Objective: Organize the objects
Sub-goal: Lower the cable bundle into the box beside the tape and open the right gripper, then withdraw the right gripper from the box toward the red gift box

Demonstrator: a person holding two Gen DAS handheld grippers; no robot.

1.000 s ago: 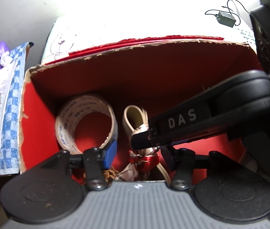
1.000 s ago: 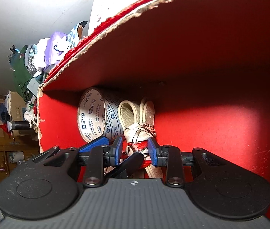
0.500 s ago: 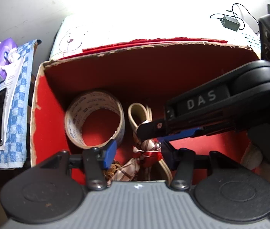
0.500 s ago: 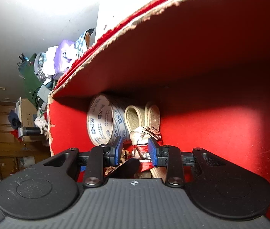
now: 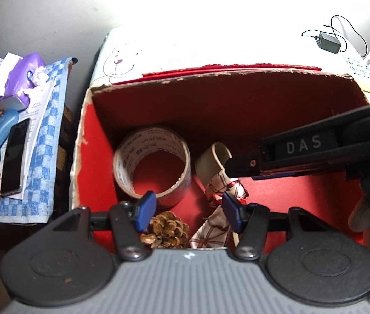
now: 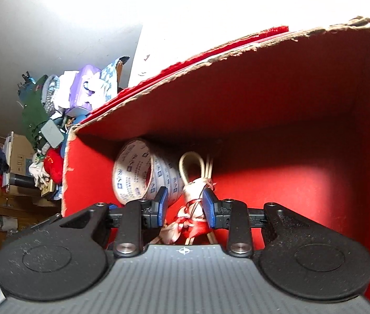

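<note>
Box (image 5: 98, 141) with red lining holds, left to right, one tape roll (image 5: 153, 167), one pinecone (image 5: 166, 229) and one ribbon-tied bundle (image 5: 221, 180); its right half is bare floor under torn rims. Left gripper (image 5: 188, 209) is opening, grasping nothing. Right gripper (image 6: 185, 205) straddles the bundle, grip unclear tbh.

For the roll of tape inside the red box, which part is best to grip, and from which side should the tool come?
Grip the roll of tape by its upper band wall, one finger inside the hole, one outside, coming from above. It stands on edge in the red box with its top arc free, while the box wall and the pine cone crowd its sides.
</note>
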